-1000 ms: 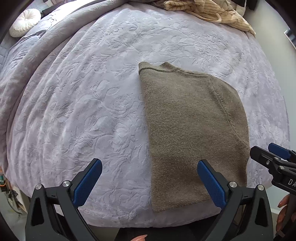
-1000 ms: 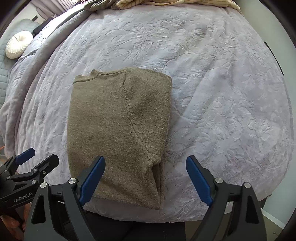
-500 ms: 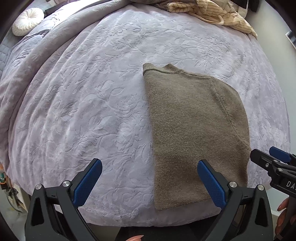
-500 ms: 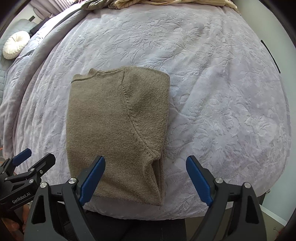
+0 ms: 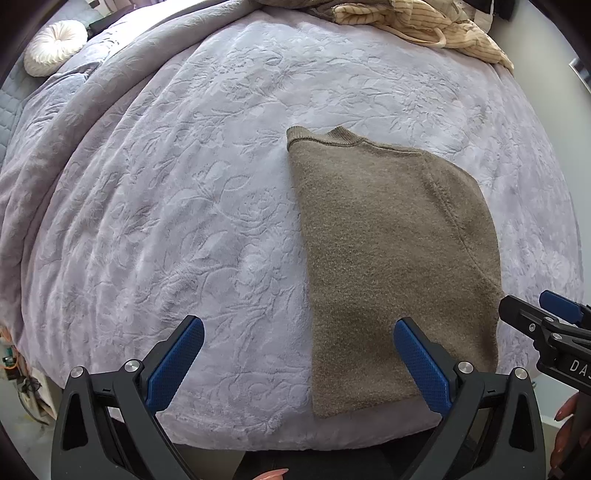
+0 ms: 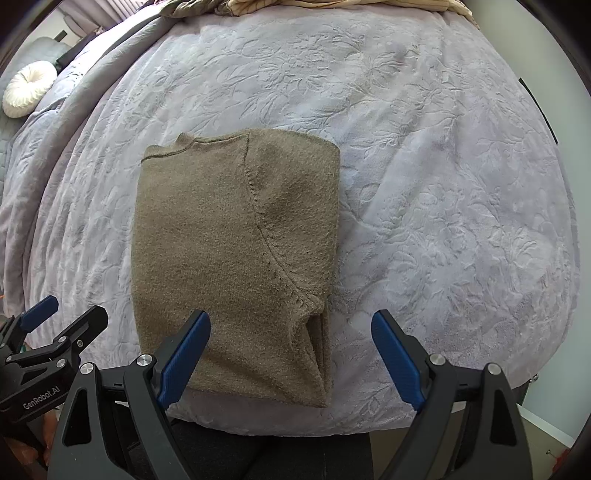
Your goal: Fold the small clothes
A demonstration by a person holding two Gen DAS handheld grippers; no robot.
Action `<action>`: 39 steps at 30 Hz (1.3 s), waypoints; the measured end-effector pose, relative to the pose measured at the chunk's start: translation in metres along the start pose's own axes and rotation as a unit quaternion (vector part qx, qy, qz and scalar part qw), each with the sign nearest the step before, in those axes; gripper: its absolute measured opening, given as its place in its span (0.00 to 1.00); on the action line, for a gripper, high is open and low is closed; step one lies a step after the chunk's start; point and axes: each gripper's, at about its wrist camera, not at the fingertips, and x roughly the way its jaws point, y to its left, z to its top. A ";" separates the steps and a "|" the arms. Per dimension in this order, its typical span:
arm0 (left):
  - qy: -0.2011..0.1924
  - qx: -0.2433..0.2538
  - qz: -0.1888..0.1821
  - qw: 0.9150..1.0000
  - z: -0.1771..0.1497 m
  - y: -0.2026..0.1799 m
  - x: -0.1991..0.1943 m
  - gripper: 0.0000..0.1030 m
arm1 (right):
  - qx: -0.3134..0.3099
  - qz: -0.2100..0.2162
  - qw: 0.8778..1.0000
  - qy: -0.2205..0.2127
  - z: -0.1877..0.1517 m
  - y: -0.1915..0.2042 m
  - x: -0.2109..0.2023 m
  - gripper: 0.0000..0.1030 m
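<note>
An olive-brown knit sweater [image 5: 391,258] lies folded lengthwise on the lilac embossed bedspread [image 5: 184,206], collar at the far end, hem near the bed's front edge. It also shows in the right wrist view [image 6: 236,258], with its folded layers open at the near right corner. My left gripper [image 5: 295,362] is open and empty above the front edge, its right finger over the sweater's hem. My right gripper [image 6: 291,354] is open and empty, its left finger over the hem. Each gripper shows at the edge of the other's view.
A pile of striped cream clothes [image 5: 439,26] lies at the far end of the bed. A round white cushion [image 5: 55,46] sits far left, also seen in the right wrist view [image 6: 27,92]. The bed's front edge [image 6: 280,424] drops off just below the hem.
Both grippers have drawn back and risen slightly, so the sweater sits a little farther off. The sweater has not moved and both grippers stay open.
</note>
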 end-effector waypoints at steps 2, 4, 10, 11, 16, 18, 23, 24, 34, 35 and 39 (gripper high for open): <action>0.001 -0.001 0.000 1.000 0.000 0.000 0.001 1.00 | 0.001 0.000 1.000 0.000 0.000 0.000 0.000 0.88; 0.002 -0.002 0.001 1.000 0.000 0.000 0.001 1.00 | 0.003 0.001 1.000 0.001 0.000 -0.001 0.000 0.88; 0.003 -0.002 0.001 1.000 0.000 0.002 0.002 1.00 | 0.003 0.001 1.000 0.002 0.001 -0.001 0.001 0.88; 0.003 -0.002 0.001 1.000 0.000 0.002 0.002 1.00 | 0.003 0.001 1.000 0.002 0.001 -0.001 0.001 0.88; 0.003 -0.002 0.000 1.000 0.000 0.001 0.002 1.00 | 0.004 0.002 1.000 0.003 0.001 0.000 0.002 0.88; 0.003 -0.003 0.001 1.000 0.000 0.001 0.002 1.00 | 0.004 0.001 1.000 0.004 0.002 0.000 0.003 0.88; 0.005 -0.003 0.001 1.000 0.001 0.003 0.004 1.00 | 0.004 0.001 1.000 0.005 0.002 0.001 0.004 0.88; 0.006 -0.003 0.002 1.000 0.001 0.003 0.005 1.00 | 0.004 0.001 1.000 0.005 0.002 0.001 0.004 0.88; 0.007 -0.004 0.003 1.000 0.001 0.003 0.005 1.00 | 0.004 0.002 1.000 0.007 0.001 0.004 0.005 0.88; 0.007 -0.004 0.003 1.000 0.002 0.003 0.004 1.00 | 0.004 0.003 1.000 0.007 0.001 0.004 0.005 0.88; 0.007 -0.003 0.003 1.000 0.002 0.004 0.004 1.00 | 0.002 0.004 1.000 0.009 0.001 0.005 0.006 0.88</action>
